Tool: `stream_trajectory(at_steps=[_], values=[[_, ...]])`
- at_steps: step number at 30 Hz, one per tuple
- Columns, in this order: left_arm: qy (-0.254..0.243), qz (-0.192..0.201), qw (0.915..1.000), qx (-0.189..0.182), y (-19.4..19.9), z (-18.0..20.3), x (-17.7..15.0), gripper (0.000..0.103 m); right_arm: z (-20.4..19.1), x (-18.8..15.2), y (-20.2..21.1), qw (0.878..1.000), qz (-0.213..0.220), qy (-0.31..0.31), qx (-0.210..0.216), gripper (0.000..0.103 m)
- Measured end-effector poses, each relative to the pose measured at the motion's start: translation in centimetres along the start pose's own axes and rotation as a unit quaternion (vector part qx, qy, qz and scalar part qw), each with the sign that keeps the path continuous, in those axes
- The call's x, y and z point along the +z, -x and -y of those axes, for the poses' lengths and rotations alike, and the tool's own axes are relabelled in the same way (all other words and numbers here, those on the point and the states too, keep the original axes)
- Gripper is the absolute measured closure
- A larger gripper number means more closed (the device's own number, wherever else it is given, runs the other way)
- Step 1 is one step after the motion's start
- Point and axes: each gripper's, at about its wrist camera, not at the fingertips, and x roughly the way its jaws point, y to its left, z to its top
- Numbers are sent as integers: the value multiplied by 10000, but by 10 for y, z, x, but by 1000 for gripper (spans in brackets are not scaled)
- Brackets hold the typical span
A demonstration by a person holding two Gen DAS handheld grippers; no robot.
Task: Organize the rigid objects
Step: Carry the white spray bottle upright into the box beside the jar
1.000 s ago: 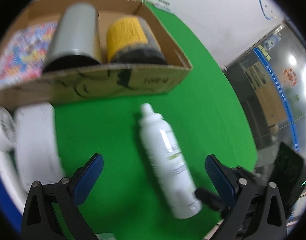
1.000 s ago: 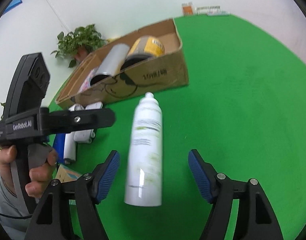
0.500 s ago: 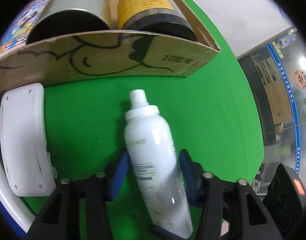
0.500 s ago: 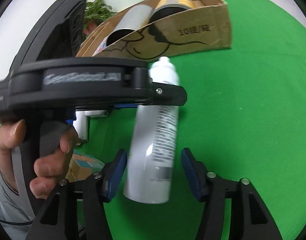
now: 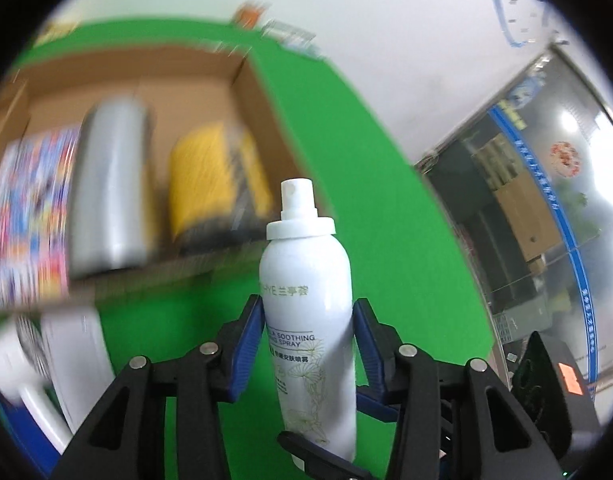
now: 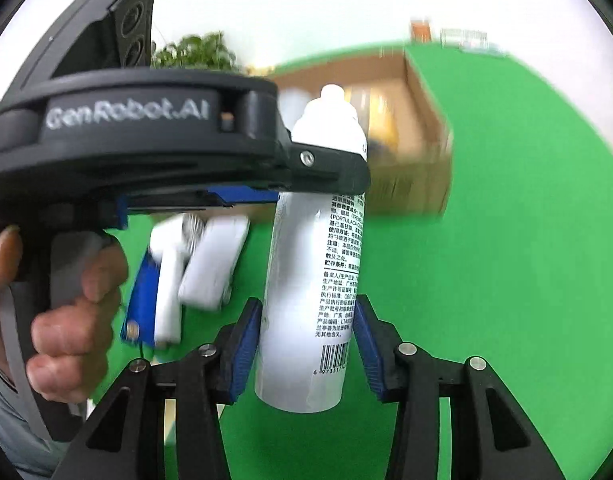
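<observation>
The white spray bottle (image 5: 310, 320) is off the green counter (image 5: 406, 240) and is held by both tools at once, nozzle end pointing away from the cameras toward the cardboard box (image 5: 242, 80).

Left tool (image 5: 306, 344): the blue pads (image 5: 248, 340) sit against both sides of the bottle's body, below the shoulder. The jaws are closing, with the bottle between them and gripped. In the right wrist view the left tool (image 6: 322, 192) appears from the side, crossing in front of the bottle's upper part, with a person's hand (image 6: 62, 304) wrapped around its handle.

Right tool (image 6: 304, 344): its blue pads (image 6: 244, 344) bracket the lower part of the bottle (image 6: 310, 300), near the barcode and the base. The jaws are closing with the bottle between them; the left pad touches the bottle wall, and the right pad lies at the wall's edge.

Cardboard box contents, as seen from the left wrist view: a grey cylinder (image 5: 110, 192) lying on its side, a yellow-labelled can (image 5: 218, 192) beside it on the right, and a multicoloured flat item (image 5: 26, 216) on the left. All are blurred.

On the counter in front of the box, to the left of the bottle: a white device (image 6: 214, 264), a white handheld fan (image 6: 170, 280), and a blue item (image 6: 142, 300) under the fan.

A potted plant (image 6: 194, 54) stands behind the box.
</observation>
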Motion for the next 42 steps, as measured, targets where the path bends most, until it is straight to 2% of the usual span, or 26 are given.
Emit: stream_trajectory(at_steps=[4, 7, 10, 14, 19, 26, 28, 32, 34, 36, 37, 40, 41, 42], values=[[-292, 192, 9994, -42, 0, 11, 51, 59, 13, 53, 6, 9996, 221, 77, -158, 59], [-290, 99, 9995, -64, -11, 8, 87, 59, 27, 97, -5, 9995, 180, 84, -237, 59], [-170, -95, 9997, -115, -28, -7, 112, 59, 44, 122, -20, 9995, 72, 144, -285, 59], [38, -308, 9993, -214, -62, -16, 124, 59, 61, 140, -46, 9980, -199, 284, -523, 59], [421, -530, 9974, -253, -81, -38, 124, 59, 62, 144, -81, 9943, -555, 406, -816, 60], [813, -794, 9934, -139, -97, -60, 123, 58, 62, 143, -99, 9921, -751, 313, -953, 60], [757, -787, 9939, -144, -97, -63, 126, 59, 66, 144, -105, 9911, -798, 299, -1020, 59], [477, -1057, 9931, -181, -102, -54, 125, 61, 78, 136, -100, 9919, -826, 170, -954, 60], [347, -1120, 9929, -182, -105, -48, 121, 61, 82, 137, -100, 9924, -804, 139, -923, 64], [242, -1135, 9931, -169, -106, -44, 119, 61, 86, 140, -107, 9915, -884, 160, -944, 79], [205, -1152, 9930, -149, -104, -43, 118, 61, 86, 138, -110, 9912, -944, 158, -918, 79], [83, -868, 9962, -5, -88, -38, 116, 61, 85, 135, -106, 9918, -854, 190, -932, 80], [-24, -610, 9981, 27, -71, -35, 113, 61, 86, 135, -102, 9923, -749, 192, -963, 77], [-91, -444, 9990, 57, -62, -33, 112, 61, 84, 132, -95, 9930, -574, 190, -1019, 68]])
